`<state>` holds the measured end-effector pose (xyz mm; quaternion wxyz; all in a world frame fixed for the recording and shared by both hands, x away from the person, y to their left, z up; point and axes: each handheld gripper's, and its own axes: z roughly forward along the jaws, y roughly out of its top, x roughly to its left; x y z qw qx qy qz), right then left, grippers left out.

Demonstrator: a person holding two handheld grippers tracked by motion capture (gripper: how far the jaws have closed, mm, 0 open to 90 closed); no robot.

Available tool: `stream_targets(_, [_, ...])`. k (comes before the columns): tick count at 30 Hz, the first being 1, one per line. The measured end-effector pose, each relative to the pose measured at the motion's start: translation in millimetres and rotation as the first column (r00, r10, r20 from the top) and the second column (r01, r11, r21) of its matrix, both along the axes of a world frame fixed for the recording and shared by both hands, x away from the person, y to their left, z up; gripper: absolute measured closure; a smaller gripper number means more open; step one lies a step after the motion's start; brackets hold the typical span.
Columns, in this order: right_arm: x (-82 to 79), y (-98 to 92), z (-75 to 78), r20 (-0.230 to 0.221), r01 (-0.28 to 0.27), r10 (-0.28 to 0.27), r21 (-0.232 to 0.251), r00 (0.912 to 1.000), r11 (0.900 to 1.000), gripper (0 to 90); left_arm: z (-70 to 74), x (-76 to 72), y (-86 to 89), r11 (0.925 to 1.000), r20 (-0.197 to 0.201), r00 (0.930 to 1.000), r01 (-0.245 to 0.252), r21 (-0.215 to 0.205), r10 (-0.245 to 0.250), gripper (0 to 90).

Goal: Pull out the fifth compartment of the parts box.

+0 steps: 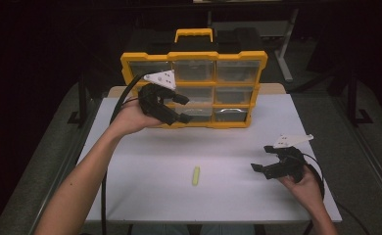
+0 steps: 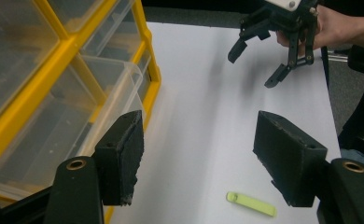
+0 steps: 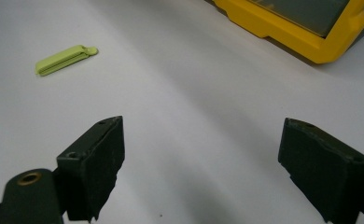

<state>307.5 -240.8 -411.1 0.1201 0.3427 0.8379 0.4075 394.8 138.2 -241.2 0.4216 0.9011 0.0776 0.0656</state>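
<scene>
1. Two forearms were seen entering the high view from six o'clock, each hand carrying a black two-jaw gripper over a white table [image 1: 145, 161].
2. At roughly ten o'clock from the table's centre, the left gripper [image 1: 181, 107] was held raised in front of a yellow organiser case [image 1: 194, 88], which stood upright at twelve o'clock on the table's far edge.
3. Its jaws were spread apart and nothing was gripped between them; in the left gripper view, bare table was seen in the gap between the pads [image 2: 124, 154].
4. One clear drawer [image 2: 110, 107] on the lower rows of the case was seen pulled slightly forward, just beside the left jaw in that view.
5. At four o'clock, near the table's right edge, the right gripper [image 1: 263, 170] was held low over the surface, well apart from the case.
6. Its jaws were likewise parted and empty, as the right gripper view confirmed.
7. A small yellow-green clip [image 1: 196, 176] was found lying flat near the table's middle, towards six o'clock, between the two grippers and touched by neither.
8. In the right gripper view the clip lay at eleven o'clock, with a corner of the case at one o'clock.
</scene>
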Motion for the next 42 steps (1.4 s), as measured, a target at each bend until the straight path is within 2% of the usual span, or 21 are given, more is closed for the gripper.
stream_targets(20, [0.3,-0.7,0.0,-0.005,-0.001,0.001,0.009,1.0000,1.000,13.6,8.9,15.0,0.3,0.9999,0.002,0.9999,-0.015,-0.006,0.015,33.3])
stream_targets(29, [0.9,-1.9,-0.4,-0.010,0.003,-0.003,0.012,0.9999,1.000,13.6,9.5,38.3,-3.1,0.9994,0.003,0.9995,-0.031,-0.015,0.031,34.7])
stream_targets(36, [2.2,-3.2,-1.3,-0.016,0.001,-0.001,0.015,0.9999,1.000,13.6,3.9,54.6,-7.9,0.9991,-0.002,0.9993,-0.038,0.019,0.038,35.7])
stream_targets(42, [2.0,-3.7,-1.1,-0.013,0.000,0.001,0.019,0.9999,1.000,13.6,-6.5,63.0,-9.1,0.9974,-0.029,0.9984,-0.047,0.054,0.049,37.0])
